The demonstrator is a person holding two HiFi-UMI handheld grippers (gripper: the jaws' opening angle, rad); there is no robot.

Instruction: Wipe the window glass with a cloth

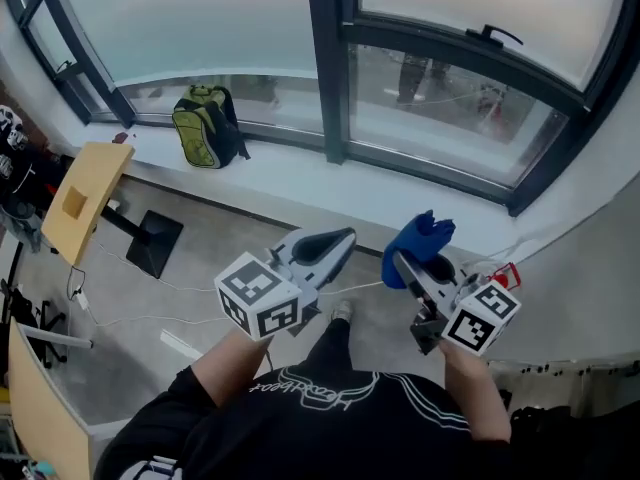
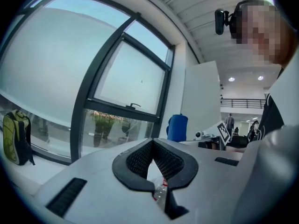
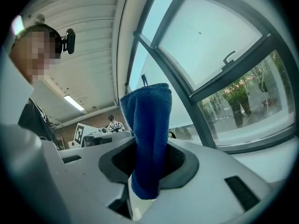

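The window glass (image 1: 445, 108) fills the far side of the head view in dark frames, above a white sill (image 1: 330, 183). A blue cloth (image 1: 422, 242) sticks up from my right gripper (image 1: 402, 263), which is shut on it and held in the air short of the sill. In the right gripper view the cloth (image 3: 148, 125) stands upright between the pads, with the glass (image 3: 210, 41) behind it. My left gripper (image 1: 345, 239) hovers beside it on the left, shut with nothing in it; its pads meet at the tip (image 2: 152, 143). Neither gripper touches the glass.
A green backpack (image 1: 205, 126) stands on the sill at the left. A window handle (image 1: 495, 36) sits on the upper right frame. Below left are a small wooden table (image 1: 85, 193) on a black base (image 1: 152, 243) and cables on the floor (image 1: 130, 318).
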